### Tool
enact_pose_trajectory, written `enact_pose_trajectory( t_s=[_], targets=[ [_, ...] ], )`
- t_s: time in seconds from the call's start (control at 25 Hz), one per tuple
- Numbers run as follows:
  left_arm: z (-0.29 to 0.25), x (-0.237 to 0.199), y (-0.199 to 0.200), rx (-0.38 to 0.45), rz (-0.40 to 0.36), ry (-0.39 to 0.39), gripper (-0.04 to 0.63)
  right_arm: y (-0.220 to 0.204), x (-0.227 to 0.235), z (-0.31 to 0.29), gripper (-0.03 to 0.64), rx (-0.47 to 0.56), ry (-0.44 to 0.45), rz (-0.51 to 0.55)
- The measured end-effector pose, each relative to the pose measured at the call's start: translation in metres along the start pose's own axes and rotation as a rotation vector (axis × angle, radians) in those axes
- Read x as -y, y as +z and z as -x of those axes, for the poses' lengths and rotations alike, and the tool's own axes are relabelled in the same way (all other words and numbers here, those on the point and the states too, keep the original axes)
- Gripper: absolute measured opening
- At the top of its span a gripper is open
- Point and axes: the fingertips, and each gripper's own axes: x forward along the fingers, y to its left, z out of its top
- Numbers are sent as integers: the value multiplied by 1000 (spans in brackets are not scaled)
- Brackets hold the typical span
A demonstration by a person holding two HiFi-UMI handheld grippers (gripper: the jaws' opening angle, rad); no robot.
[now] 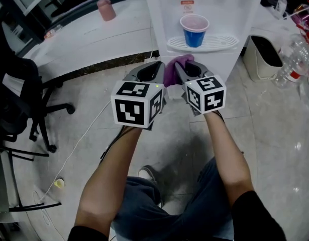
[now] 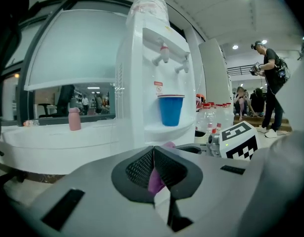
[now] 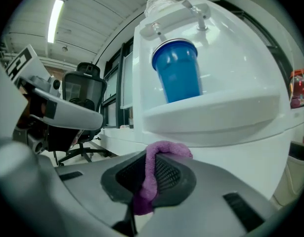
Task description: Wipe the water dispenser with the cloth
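The white water dispenser [image 1: 207,4] stands straight ahead, with a blue cup [image 1: 194,30] on its drip tray [image 1: 203,44]. A purple cloth [image 1: 170,70] hangs just below the tray, between my two grippers. My right gripper [image 1: 180,67] is shut on the cloth, which loops over its jaw tips [image 3: 161,149] close under the tray [image 3: 216,112]. My left gripper [image 1: 157,65] sits beside it on the left. Its jaws are together, and a strip of the cloth [image 2: 155,179] shows between its pads. The dispenser [image 2: 152,73] and the cup [image 2: 170,110] rise beyond it.
A black office chair [image 1: 18,99] stands at the left, and a white cable [image 1: 79,144] runs over the tiled floor. At the right are a white bin [image 1: 265,56] and clear bottles [image 1: 295,59]. A pink bottle [image 1: 106,9] sits on the white ledge. A person [image 2: 268,78] stands far off.
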Motion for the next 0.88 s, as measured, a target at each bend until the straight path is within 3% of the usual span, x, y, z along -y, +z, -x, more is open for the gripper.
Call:
enact_pose_trajectory(
  t_s=[0.88],
  targets=[
    [-58,74,2,-5,9,-153,26,0,146,97,32,30,-283,-58]
  ],
)
